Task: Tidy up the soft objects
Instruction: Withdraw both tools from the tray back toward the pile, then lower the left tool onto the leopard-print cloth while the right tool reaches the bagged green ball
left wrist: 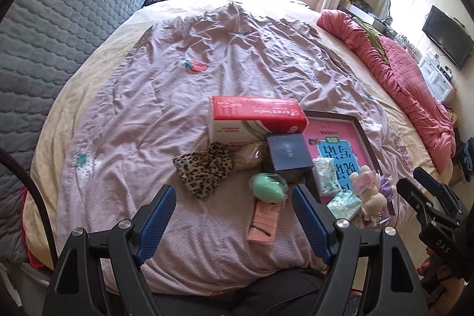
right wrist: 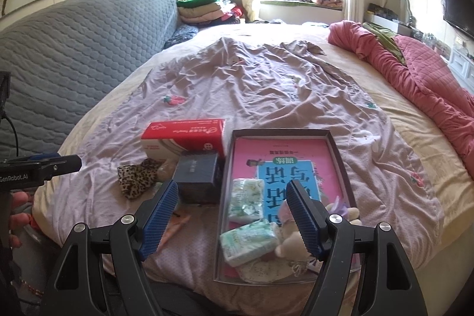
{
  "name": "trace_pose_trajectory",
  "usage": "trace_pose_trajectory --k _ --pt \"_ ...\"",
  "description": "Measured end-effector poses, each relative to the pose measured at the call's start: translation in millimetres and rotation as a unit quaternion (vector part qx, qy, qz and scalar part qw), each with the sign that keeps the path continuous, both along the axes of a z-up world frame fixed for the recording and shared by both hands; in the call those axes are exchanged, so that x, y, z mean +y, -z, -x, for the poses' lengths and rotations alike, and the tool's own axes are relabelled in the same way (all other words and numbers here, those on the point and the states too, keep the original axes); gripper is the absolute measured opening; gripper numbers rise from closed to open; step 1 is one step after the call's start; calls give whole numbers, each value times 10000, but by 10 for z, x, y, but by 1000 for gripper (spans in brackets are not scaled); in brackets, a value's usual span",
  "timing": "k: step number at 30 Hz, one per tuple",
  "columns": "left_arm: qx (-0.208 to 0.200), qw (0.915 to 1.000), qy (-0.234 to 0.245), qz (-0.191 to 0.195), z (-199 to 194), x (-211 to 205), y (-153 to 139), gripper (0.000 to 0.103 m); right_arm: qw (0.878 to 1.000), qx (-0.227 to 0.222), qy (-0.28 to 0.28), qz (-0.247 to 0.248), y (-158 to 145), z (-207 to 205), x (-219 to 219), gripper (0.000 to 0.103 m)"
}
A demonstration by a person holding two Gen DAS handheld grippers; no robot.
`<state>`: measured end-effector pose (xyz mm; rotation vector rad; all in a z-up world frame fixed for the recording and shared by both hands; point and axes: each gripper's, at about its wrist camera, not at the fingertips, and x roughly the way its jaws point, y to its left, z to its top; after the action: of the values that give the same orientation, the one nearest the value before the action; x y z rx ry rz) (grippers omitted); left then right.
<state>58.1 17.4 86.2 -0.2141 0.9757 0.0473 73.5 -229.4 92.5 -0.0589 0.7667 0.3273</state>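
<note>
**A:** On the bed [left wrist: 148, 114], at the near edge of the mauve sheet, what lies by the left tongs [left wrist: 232, 205]?

**B:** They hang spread wide with nothing between the pads. At their twelve o'clock sits a green sponge in clear wrap [left wrist: 268, 187]; a pink packet [left wrist: 263, 222] lies just below it. At eleven o'clock is the leopard-print cloth [left wrist: 203, 168], touching a pale wrapped bundle [left wrist: 250, 157].

**A:** And the boxes?

**B:** A red-and-white tissue box [left wrist: 254, 119] farther up, a dark blue box [left wrist: 288, 154] at its five o'clock.

**A:** The right tongs [right wrist: 232, 211]?

**B:** Spread too, empty, hovering over the shallow dark tray [right wrist: 337, 156] with a pink book [right wrist: 284, 165] lining it. Inside, two tissue packs [right wrist: 247, 196], one at the other's six o'clock, and a plush toy [right wrist: 288, 242] at the lower one's three o'clock.
</note>
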Motion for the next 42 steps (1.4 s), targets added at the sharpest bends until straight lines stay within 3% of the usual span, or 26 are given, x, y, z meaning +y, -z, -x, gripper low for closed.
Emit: trace_pose_trajectory --k 15,42 --pt "175 9997 -157 -4 133 191 190 80 9994 94 -330 83 83 63 250 77" --pt "654 9976 -186 138 -43 325 687 80 9917 1023 -770 133 745 -101 762 77"
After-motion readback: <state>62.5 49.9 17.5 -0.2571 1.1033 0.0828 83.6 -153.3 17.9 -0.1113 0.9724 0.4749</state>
